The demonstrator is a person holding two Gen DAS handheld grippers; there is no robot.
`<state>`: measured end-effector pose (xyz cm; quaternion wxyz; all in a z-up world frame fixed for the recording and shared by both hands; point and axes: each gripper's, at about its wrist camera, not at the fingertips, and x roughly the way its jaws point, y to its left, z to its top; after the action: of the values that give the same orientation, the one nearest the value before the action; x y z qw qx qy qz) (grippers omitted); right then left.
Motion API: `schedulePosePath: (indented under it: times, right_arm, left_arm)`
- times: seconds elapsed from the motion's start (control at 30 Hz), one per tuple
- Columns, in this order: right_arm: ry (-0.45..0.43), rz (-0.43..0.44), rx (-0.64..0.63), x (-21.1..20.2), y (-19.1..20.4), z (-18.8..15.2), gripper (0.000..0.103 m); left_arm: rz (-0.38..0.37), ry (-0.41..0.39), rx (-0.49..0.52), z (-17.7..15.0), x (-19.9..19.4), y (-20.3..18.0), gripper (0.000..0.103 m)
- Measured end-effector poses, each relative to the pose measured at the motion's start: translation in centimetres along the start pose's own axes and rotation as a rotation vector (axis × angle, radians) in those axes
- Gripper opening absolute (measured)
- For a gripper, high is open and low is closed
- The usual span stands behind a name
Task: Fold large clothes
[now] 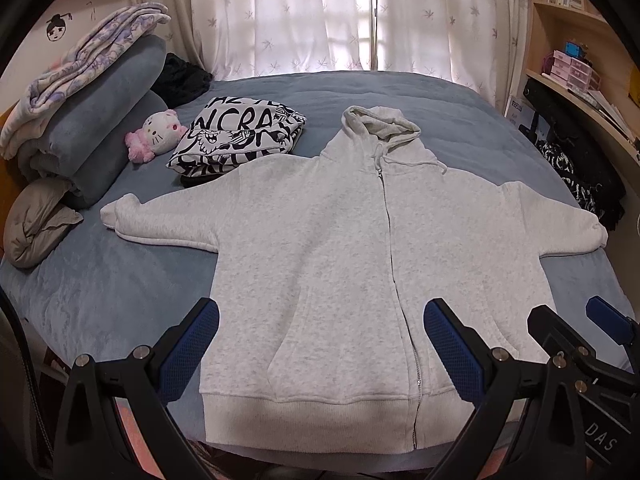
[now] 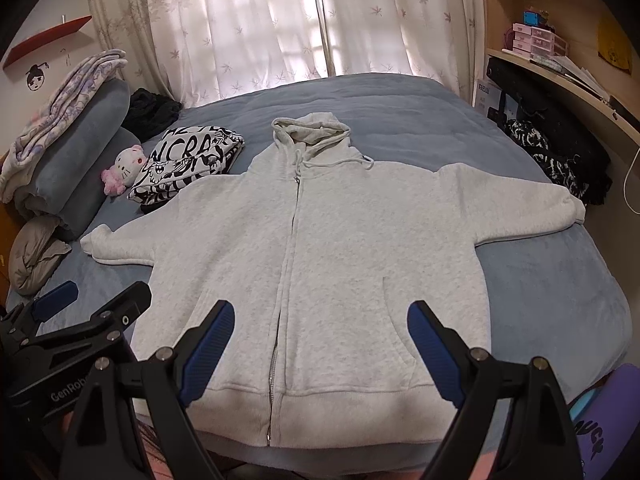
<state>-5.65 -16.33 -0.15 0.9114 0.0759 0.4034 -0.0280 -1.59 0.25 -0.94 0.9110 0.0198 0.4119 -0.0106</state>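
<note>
Left wrist view: hoodie (image 1: 340, 248) is laid flat, zip axis running away from its hem; left fingers (image 1: 192, 348) and right fingers (image 2: 212, 344) are spread wide, empty, above that hem.

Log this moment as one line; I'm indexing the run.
stage: pre-fold | hoodie: flat on bed, zipped, sleeves spread | left tongs: open, empty | right tongs: open, empty

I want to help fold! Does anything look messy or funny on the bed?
Mostly tidy: the grey hoodie lies flat, zipped, sleeves spread. One oddity: its left sleeve lies against the folded black-and-white garment. Both grippers are open.
</note>
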Motion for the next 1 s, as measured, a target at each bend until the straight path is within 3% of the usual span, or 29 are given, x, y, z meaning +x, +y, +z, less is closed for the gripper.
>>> schedulePosePath:
  times: [1.0]
  right_arm:
    - [0.003, -0.001, 0.001, -0.05, -0.05, -0.56, 0.089]
  left_arm:
    - [0.005, 0.018, 0.0, -0.5, 0.23, -0.09, 0.101]
